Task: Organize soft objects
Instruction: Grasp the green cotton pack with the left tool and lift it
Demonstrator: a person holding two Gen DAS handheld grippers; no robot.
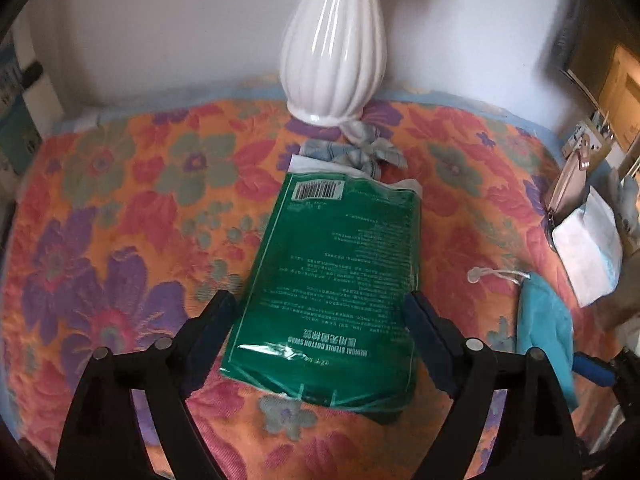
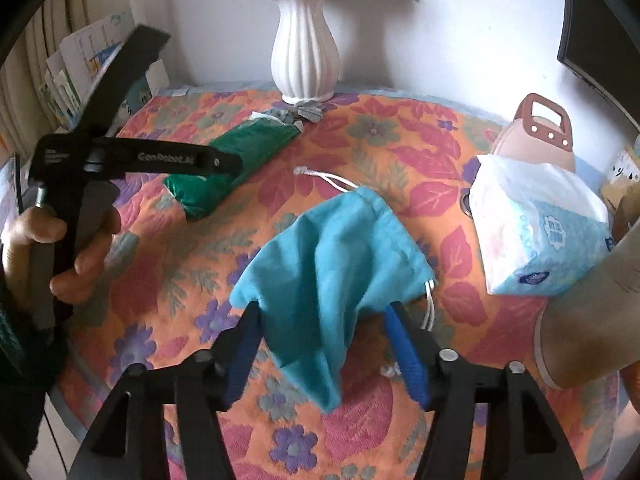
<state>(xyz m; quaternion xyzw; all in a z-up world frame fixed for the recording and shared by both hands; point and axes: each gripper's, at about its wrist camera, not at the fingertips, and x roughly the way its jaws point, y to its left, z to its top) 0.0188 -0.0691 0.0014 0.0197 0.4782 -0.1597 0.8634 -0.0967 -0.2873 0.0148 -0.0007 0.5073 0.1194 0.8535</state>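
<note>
A green pack of cotton swabs (image 1: 340,256) lies flat on the flowered tablecloth (image 1: 120,240), between the fingers of my left gripper (image 1: 318,312). That gripper is open, its pads standing beside the pack's long edges. The right wrist view shows the same pack (image 2: 236,160) at the back left, with the left gripper's fingers (image 2: 224,162) over it and a hand (image 2: 60,248) on its handle. A teal drawstring pouch (image 2: 336,264) sits bunched up on the cloth between the blue pads of my right gripper (image 2: 322,316), which is open. The pouch (image 1: 544,320) also shows at the right of the left wrist view.
A white ribbed vase (image 2: 304,48) with flowers stands at the table's back edge, a blue-grey fabric bow (image 1: 356,156) at its foot. A tissue pack (image 2: 540,228) leans against a brown bag-shaped holder (image 2: 540,132) at the right. Books (image 2: 80,72) line the left wall.
</note>
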